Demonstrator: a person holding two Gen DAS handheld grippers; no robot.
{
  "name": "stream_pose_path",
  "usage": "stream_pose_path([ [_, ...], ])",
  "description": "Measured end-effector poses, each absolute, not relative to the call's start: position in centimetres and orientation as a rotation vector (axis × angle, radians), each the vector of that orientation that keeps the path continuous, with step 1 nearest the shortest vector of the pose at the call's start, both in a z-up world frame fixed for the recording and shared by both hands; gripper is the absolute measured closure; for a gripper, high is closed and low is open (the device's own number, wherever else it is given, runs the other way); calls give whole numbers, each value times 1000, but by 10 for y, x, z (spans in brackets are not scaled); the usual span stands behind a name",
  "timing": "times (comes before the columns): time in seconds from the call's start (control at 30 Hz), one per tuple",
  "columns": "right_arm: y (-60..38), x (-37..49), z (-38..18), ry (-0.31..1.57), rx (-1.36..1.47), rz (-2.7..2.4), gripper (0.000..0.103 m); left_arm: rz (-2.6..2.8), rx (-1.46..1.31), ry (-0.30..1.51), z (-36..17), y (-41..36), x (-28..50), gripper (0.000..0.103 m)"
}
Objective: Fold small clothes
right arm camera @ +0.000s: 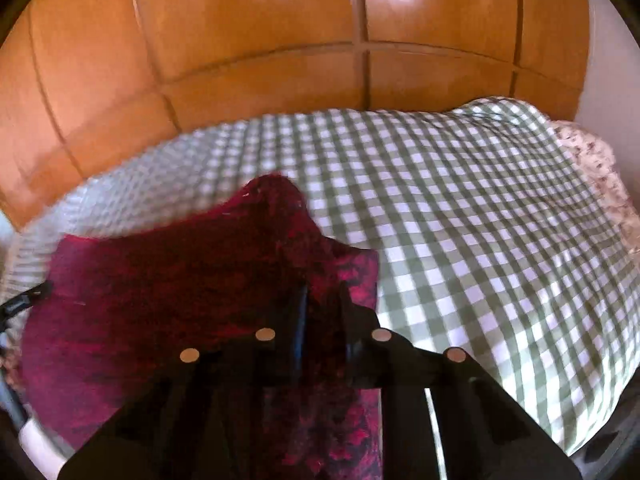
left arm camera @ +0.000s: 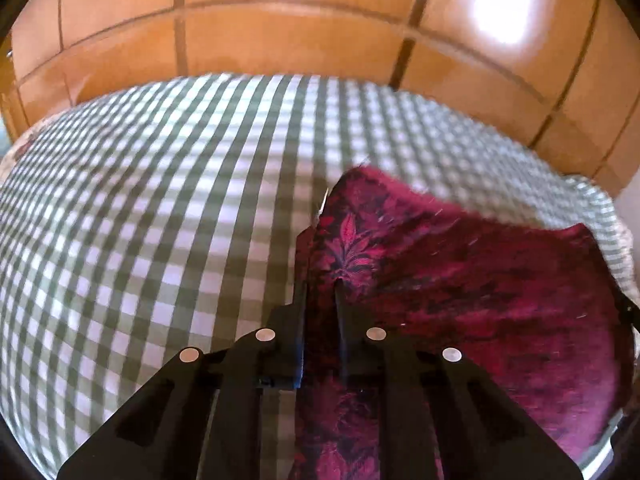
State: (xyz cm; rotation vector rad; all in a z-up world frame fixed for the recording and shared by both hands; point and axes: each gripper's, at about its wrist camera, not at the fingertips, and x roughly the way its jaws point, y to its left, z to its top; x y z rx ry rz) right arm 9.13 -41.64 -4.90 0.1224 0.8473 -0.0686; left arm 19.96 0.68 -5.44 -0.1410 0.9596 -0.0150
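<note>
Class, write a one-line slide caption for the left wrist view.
Left tool pinches the edge of a maroon patterned cloth above a green checked bedsheet.

green-white checked bedsheet (left arm camera: 160, 208) | glossy wooden wardrobe panels (right arm camera: 248, 20) behind

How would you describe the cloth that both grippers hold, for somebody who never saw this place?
Find the bed with the green-and-white checked sheet. Above it hangs a dark magenta cloth, pinched between both grippers. Its leaf pattern sets it apart from the checks.

Maroon cloth (left arm camera: 460, 300) hides both tools' fingertips.
</note>
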Motion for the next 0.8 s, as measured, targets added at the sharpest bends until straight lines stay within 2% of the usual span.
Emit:
stream_pose_path([
  [0.1,-412,90,-57,840,90,-89,89,18,-111,915,-44,3,187,86],
  [0.13,-410,88,-55,837,68,-92,87,27,-90,890,-38,-1,180,75],
  [0.17,-408,86,-53,832,50,-95,86,39,-69,865,-32,-2,173,69],
  [0.2,-406,84,-50,826,38,-102,84,47,-55,836,-26,-4,167,57],
  [0.23,-406,83,-48,822,34,-112,76,44,-51,809,-19,-6,161,50],
  [0.27,-407,80,-44,813,35,-130,55,40,-46,784,-12,-7,157,47],
  [0.33,-406,73,-29,753,52,-165,29,30,-33,738,-2,-13,145,47],
  [0.5,-375,64,-6,681,33,-58,27,-15,-11,709,9,-29,130,47],
  [0.63,-334,67,-9,695,0,58,23,-32,5,702,14,-39,124,47],
  [0.7,-316,71,-16,716,-20,98,23,-40,7,700,13,-41,121,42],
  [0.73,-308,73,-20,728,-28,112,23,-43,10,696,14,-42,119,36],
  [0.8,-295,76,-28,743,-37,133,23,-45,19,679,16,-45,115,35],
])
